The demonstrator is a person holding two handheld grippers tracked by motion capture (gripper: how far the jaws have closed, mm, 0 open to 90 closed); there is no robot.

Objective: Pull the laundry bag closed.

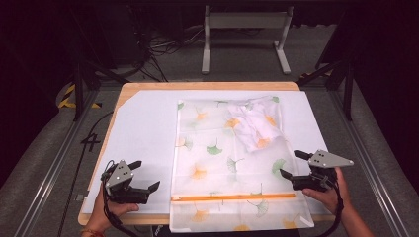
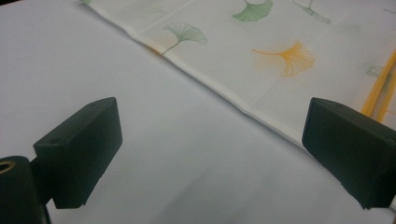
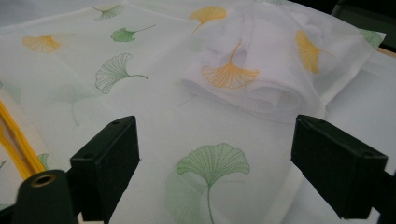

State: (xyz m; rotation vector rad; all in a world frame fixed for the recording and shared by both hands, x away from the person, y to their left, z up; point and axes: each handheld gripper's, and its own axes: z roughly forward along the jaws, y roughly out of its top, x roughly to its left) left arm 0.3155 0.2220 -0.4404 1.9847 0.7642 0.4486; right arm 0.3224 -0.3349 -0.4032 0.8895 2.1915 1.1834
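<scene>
A translucent mesh laundry bag (image 1: 217,163) printed with green and orange ginkgo leaves lies flat on the white mat (image 1: 143,128). An orange zipper (image 1: 232,197) runs across its near end. A white cloth bundle (image 1: 254,123) sits inside at the far right corner, also seen as the cloth bundle (image 3: 261,79) in the right gripper view. My left gripper (image 1: 146,175) stands open over bare mat, left of the bag's edge (image 2: 224,93). My right gripper (image 1: 291,164) stands open at the bag's right edge, over the bag (image 3: 210,163), nothing held.
The mat covers a wooden table (image 1: 207,85) whose near edge is under the bag's overhang. A metal stand (image 1: 244,34) and cables (image 1: 158,49) lie on the floor beyond. Bare mat stretches left of the bag.
</scene>
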